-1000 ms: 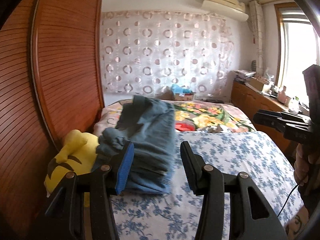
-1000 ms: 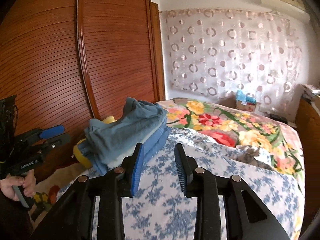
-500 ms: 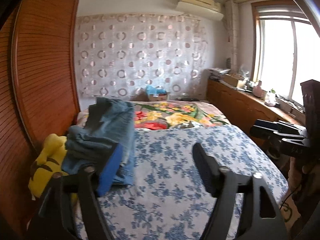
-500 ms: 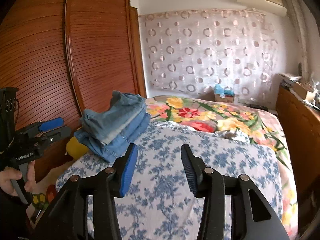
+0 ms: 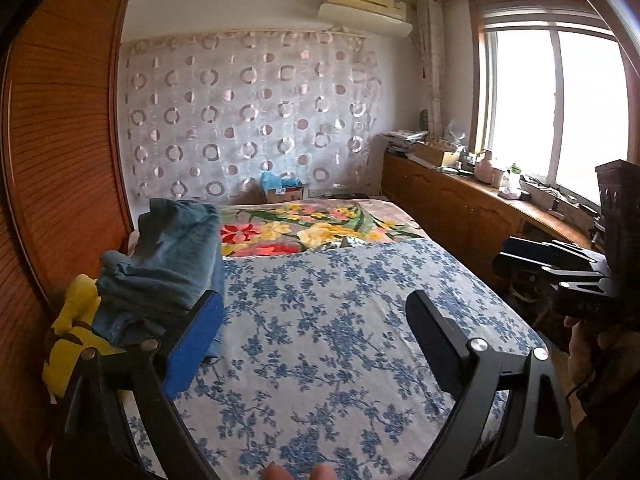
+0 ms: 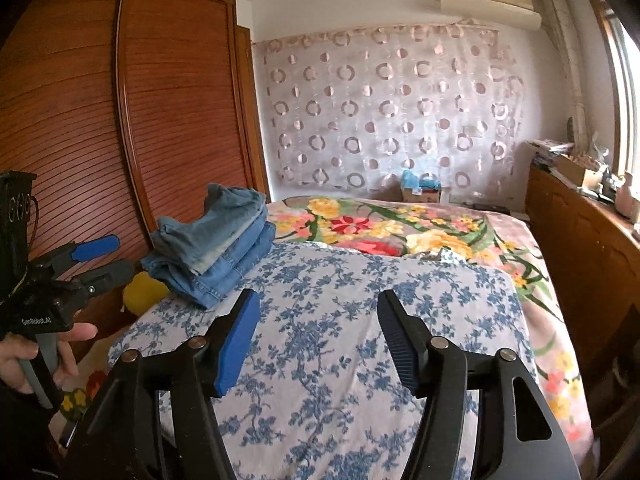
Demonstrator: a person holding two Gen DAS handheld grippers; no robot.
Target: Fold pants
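Note:
Folded blue jeans point(image 5: 168, 256) lie in a stack point(image 6: 216, 248) at the left edge of the bed, on the blue-flowered sheet point(image 5: 340, 320). My left gripper point(image 5: 316, 316) hangs above the sheet to the right of the stack, its jaws opening wide with nothing between them. My right gripper point(image 6: 318, 316) is over the middle of the sheet point(image 6: 340, 320), apart from the jeans, its jaws also opening and empty. Each gripper shows in the other's view: the right one point(image 5: 560, 268) at the right edge, the left one point(image 6: 80, 264) at the left edge, each held by a hand.
A yellow plush toy point(image 5: 76, 340) sits beside the jeans against the wooden wardrobe point(image 6: 120, 120). A flowered blanket point(image 6: 400, 228) covers the far half of the bed. A wooden cabinet point(image 5: 460, 200) with clutter runs under the window at right. A cardboard box point(image 5: 284, 190) stands by the curtain.
Both grippers have drawn back and to the right, away from the jeans stack, and both have opened wider. The jeans stay put on the bed.

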